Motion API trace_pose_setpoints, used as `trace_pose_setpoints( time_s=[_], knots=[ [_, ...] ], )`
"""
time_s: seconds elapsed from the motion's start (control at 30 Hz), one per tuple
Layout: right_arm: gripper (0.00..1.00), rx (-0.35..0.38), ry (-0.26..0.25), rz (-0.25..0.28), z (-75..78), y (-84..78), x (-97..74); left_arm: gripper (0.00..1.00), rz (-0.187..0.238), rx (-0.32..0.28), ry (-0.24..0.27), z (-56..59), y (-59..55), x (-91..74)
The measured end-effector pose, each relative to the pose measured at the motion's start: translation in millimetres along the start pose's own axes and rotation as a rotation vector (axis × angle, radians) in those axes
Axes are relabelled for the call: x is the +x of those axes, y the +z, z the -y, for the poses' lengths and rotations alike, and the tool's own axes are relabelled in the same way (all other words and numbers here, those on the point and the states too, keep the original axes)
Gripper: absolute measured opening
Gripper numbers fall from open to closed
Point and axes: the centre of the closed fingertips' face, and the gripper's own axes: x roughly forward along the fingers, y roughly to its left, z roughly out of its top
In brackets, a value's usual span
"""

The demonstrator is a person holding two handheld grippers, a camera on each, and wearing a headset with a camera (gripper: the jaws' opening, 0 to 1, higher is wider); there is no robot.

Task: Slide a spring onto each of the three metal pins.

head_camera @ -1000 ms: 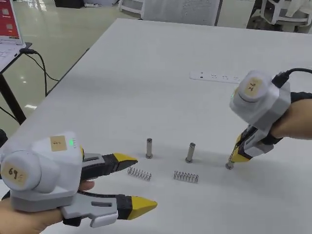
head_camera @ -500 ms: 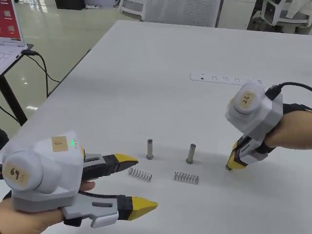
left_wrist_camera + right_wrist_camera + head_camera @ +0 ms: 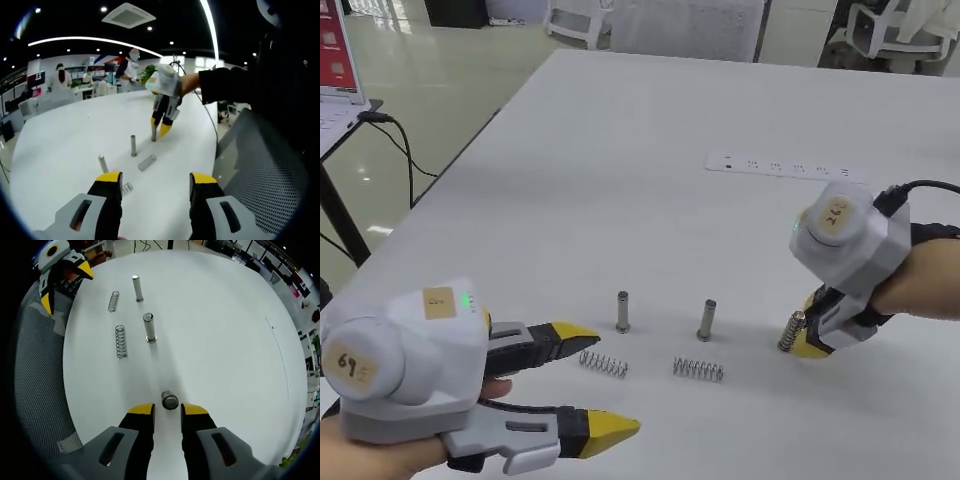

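Pins: 3 upright in a row on the table, well apart from each other. Your R gripper points down at the right pin. In the right gripper view that pin's top sits just ahead of the yellow fingertips, centred on the gap between them, touching neither as far as I can tell. R fingers are a little apart, clamped on nothing. The right pin looks ribbed in the head view, like a coil round it, but it's too small to be sure.

The middle pin and left pin are bare. 2 loose springs lie flat on your side of those pins: the right-hand spring near the middle pin, the left-hand spring near the left pin. Neither touches a pin.

Your L gripper is low at bottom-left of the head view w/ fingers wide apart, empty. Its upper tip is close to the left-hand spring, not on it. A power strip lies farther back on the table.
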Motion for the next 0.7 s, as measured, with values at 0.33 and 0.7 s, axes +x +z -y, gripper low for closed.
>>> trace_pose_setpoints(
  time_s=[0.33,0.7],
  knots=[
    [0.18,0.026,0.005,0.020,-16.5,-6.5,-5.0,0.48,0.004,0.001,-0.004,1.0,0.8,0.2],
    [0.17,0.037,0.083,0.093,-59.8,11.8,-8.3,0.48,-0.006,0.012,-0.018,4.5,0.4,1.7]
  ],
)
